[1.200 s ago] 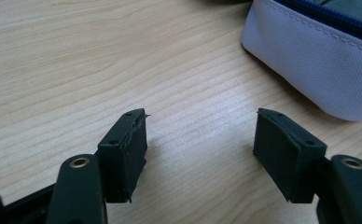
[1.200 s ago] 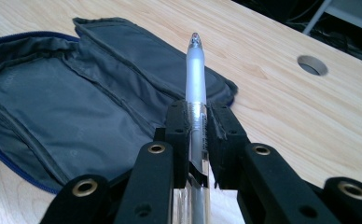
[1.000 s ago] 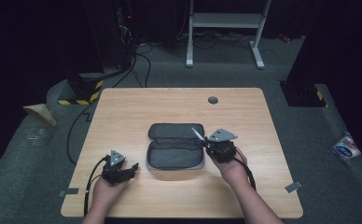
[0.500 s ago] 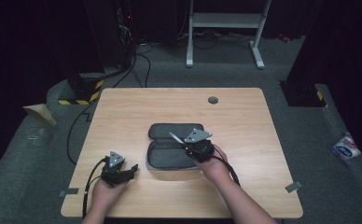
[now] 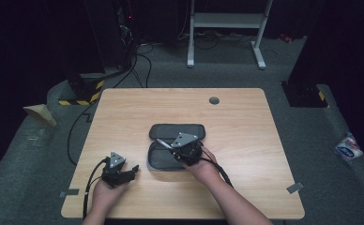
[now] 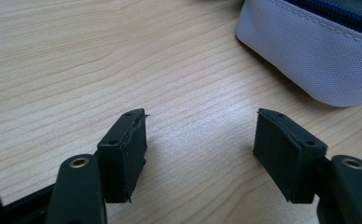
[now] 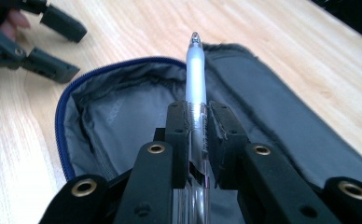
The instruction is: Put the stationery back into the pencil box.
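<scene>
I have the right gripper [image 5: 170, 146] clamped tight on a pen [image 7: 196, 79], both pads pressing its barrel, the silver tip sticking out ahead of the jaws. It hangs over the open pencil case [image 5: 175, 140], which lies unzipped (grey lining showing, blue zip along the rim) near the middle of the table [image 5: 246, 122], a little toward the near edge. My left gripper [image 5: 132, 169] sits by the near-left corner, jaws spread wide with nothing between them, just beside the case's left end.
</scene>
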Demonstrator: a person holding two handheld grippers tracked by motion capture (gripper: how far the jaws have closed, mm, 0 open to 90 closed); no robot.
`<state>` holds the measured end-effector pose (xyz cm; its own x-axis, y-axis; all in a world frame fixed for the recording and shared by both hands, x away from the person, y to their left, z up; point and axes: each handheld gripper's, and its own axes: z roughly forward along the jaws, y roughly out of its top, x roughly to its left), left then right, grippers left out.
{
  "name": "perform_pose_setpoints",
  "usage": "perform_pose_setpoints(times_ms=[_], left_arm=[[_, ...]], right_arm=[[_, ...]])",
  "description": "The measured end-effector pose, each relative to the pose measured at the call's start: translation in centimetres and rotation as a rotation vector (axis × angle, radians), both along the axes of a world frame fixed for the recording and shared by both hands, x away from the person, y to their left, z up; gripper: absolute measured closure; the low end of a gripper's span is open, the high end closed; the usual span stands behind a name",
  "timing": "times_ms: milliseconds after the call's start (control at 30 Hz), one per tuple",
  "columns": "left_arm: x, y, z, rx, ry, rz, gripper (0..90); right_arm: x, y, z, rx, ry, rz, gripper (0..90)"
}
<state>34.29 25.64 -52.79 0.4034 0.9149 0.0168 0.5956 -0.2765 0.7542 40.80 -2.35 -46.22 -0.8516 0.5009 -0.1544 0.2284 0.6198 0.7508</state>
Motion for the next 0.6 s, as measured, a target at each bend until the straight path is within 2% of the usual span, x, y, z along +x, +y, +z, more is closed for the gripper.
perform_pose_setpoints(times_ms=[100, 133, 200, 400, 467, 500, 533, 600], left_arm=[[0.0, 0.0, 0.0, 0.000, 0.000, -0.001, 34.6], [0.0, 0.0, 0.0, 0.000, 0.000, -0.001, 34.5], [0.0, 0.0, 0.0, 0.000, 0.000, -0.001, 34.5], [0.0, 0.0, 0.0, -0.004, 0.001, 0.000, 34.5], [0.0, 0.0, 0.0, -0.005, 0.001, 0.000, 34.5], [0.0, 0.0, 0.0, -0.005, 0.001, 0.000, 34.4], [0.0, -0.1, 0.0, -0.006, 0.002, 0.000, 34.5], [0.0, -0.1, 0.0, -0.006, 0.002, 0.000, 34.4]], right_arm=[[0.2, 0.3, -0.5, -0.006, 0.025, 0.030, 77.4], [0.2, 0.5, -0.7, -0.008, 0.039, 0.030, 72.3], [0.4, 0.6, -0.9, -0.006, 0.049, 0.032, 69.0], [0.1, 0.1, -0.3, 0.010, 0.038, 0.000, 62.2], [-0.3, -0.9, 0.2, 0.023, 0.020, -0.035, 58.0], [-0.3, -0.9, 0.2, 0.023, 0.020, -0.035, 58.0], [-0.4, -2.0, 0.4, 0.044, 0.017, -0.068, 54.2], [-0.5, -2.9, 0.4, 0.058, 0.014, -0.097, 51.6]])
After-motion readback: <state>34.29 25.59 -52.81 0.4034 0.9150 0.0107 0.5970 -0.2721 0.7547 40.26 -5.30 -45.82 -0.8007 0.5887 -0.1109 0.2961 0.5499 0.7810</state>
